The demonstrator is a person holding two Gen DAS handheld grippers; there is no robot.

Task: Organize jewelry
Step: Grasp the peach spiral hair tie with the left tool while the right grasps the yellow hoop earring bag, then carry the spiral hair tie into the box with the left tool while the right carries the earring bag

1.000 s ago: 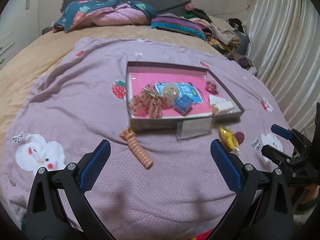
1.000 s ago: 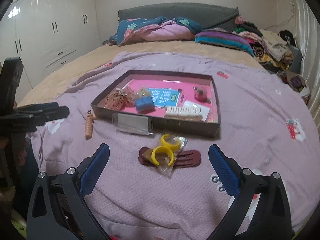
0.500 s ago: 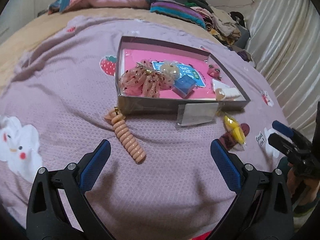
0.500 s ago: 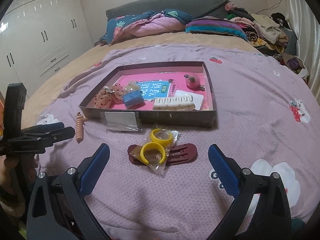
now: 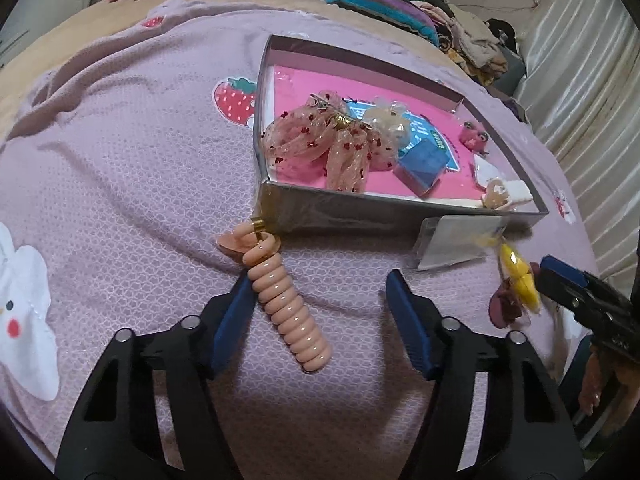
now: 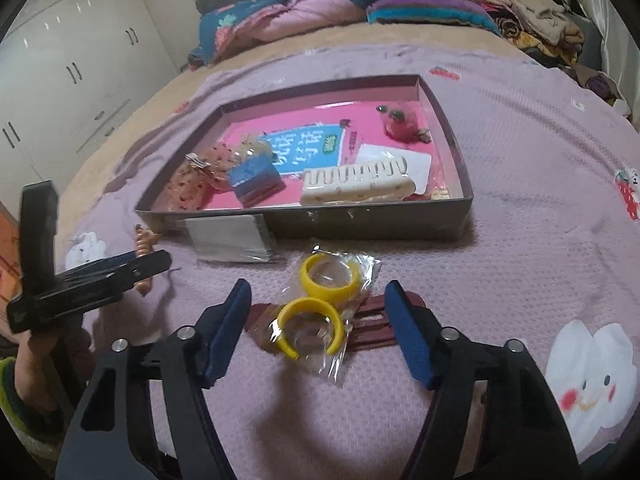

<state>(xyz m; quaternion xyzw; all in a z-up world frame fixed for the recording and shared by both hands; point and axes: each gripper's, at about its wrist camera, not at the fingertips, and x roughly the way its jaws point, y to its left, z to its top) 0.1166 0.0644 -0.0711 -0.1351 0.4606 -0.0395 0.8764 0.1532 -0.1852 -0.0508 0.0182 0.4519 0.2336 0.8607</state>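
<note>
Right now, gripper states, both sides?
Left gripper: open, holding nothing, straddling the peach spiral hair tie.
Right gripper: open, holding nothing, straddling the bagged yellow rings.

You have the lilac bedspread (image 6: 520,168) underfoot of everything; beyond it lie the strawberry-print quilt (image 6: 280,8) and heaped clothes (image 6: 532,4), with white wardrobes (image 6: 72,68) off its left side.

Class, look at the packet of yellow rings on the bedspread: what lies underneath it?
A dark red hair comb lies under the packet of yellow rings, sticking out on both sides. Its middle is covered by the packet, so that part cannot be seen.
</note>
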